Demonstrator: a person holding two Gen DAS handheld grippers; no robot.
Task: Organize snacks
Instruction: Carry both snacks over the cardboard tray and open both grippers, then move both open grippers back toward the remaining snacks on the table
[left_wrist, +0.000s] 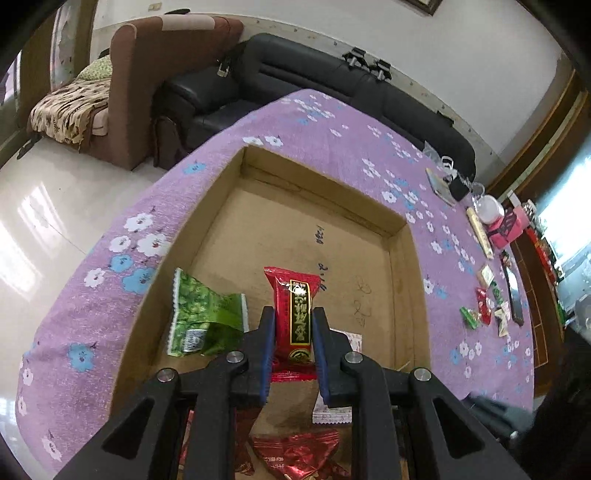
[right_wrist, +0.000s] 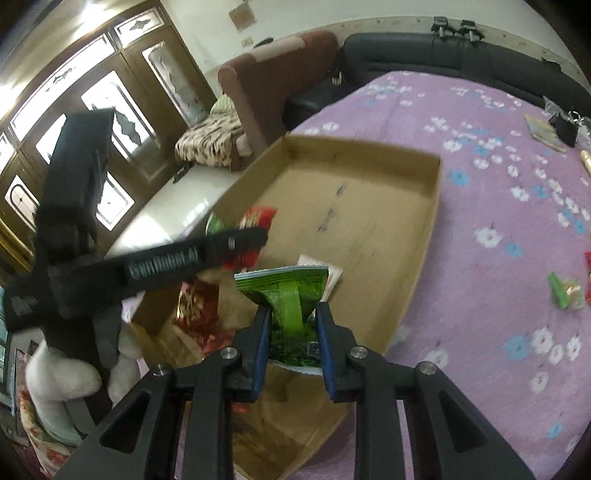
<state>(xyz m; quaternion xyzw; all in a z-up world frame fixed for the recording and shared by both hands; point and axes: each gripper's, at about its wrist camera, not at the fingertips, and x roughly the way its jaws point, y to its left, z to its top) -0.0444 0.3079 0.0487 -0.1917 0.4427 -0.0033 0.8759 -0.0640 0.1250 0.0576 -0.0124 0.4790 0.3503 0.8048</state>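
Table: one, under a fuzzy purple cloth (left_wrist: 332, 155) printed with white and blue flowers; my box sits on it.
Box: one shallow open cardboard tray (left_wrist: 400, 258), rectangular, low walls, pen scribbles on its brown floor.
Box contents: in my left view I count one crinkly green packet (left_wrist: 201, 314) lying flat on the box floor, two shiny red foil wrappers low under my fingers (left_wrist: 299, 456), and a white packet (left_wrist: 351, 341) with a serrated edge, mostly hidden.
Loose snacks: a small cluster of red, green and pale wrapped pieces (left_wrist: 485, 308) on the cloth well to the right of the box; too small to count surely.
My left gripper: (left_wrist: 293, 334) clamped on one glossy red packet (left_wrist: 293, 314) with a black and gold label, held upright above the box floor.
My right gripper: (right_wrist: 293, 325) pinched on one green foil packet (right_wrist: 286, 295), its middle creased between my blue pads (right_wrist: 262, 343), over the near end of the box.
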